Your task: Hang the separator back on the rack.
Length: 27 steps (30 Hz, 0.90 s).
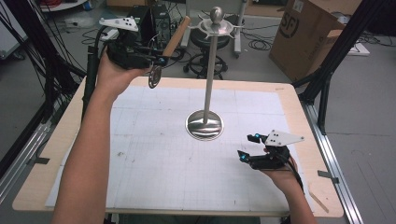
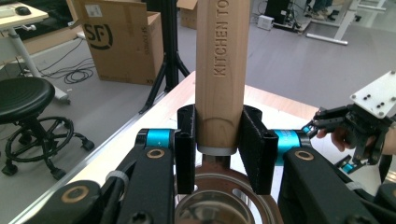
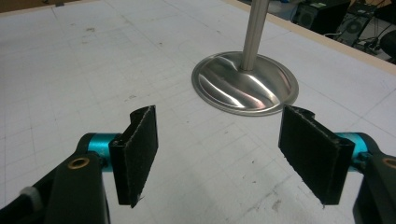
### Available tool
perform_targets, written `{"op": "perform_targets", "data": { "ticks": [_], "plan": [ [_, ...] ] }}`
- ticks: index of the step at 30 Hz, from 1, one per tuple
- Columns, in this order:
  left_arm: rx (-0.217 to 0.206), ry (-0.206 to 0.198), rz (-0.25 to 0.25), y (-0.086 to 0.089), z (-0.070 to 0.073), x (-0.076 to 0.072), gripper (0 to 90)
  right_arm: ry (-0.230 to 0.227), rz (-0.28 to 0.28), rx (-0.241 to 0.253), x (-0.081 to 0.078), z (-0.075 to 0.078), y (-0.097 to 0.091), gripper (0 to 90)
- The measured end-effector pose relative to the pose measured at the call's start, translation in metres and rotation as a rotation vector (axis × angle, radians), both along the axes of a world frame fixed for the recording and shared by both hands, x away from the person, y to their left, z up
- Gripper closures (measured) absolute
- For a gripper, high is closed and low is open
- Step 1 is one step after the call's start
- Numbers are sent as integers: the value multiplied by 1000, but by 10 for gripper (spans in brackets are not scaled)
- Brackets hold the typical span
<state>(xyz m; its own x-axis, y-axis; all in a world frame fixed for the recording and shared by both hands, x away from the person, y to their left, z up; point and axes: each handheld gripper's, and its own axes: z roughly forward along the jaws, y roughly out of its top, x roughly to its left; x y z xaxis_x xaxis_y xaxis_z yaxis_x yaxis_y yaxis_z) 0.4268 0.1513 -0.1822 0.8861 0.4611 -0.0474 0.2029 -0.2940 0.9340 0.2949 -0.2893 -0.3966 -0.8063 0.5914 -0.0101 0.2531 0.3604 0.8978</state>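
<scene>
Our left gripper [image 2: 218, 149] clamps a wooden-handled utensil [image 2: 220, 70] near the metal stand [image 1: 210, 70]; our right gripper [image 3: 224, 149] gapes empty beside its base.

High view overlooks the table [image 1: 154, 186]; both gripper views sit close, sharing it.

Matt wooden handle [image 2: 219, 70], glossy metal stand [image 1: 205, 123]
</scene>
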Motion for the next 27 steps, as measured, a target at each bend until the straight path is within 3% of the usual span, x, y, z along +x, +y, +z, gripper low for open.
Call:
{"op": "perform_targets", "data": {
  "ticks": [11,20,27],
  "plan": [
    [54,-2,-18,-12,-4,3,689,0,-1,0,1,0,0,279],
    [57,-5,-50,-24,-7,-3,689,1,2,0,0,0,0,280],
    [99,20,-66,-36,-15,-2,689,-2,4,-3,0,0,1,279]
  ]
}}
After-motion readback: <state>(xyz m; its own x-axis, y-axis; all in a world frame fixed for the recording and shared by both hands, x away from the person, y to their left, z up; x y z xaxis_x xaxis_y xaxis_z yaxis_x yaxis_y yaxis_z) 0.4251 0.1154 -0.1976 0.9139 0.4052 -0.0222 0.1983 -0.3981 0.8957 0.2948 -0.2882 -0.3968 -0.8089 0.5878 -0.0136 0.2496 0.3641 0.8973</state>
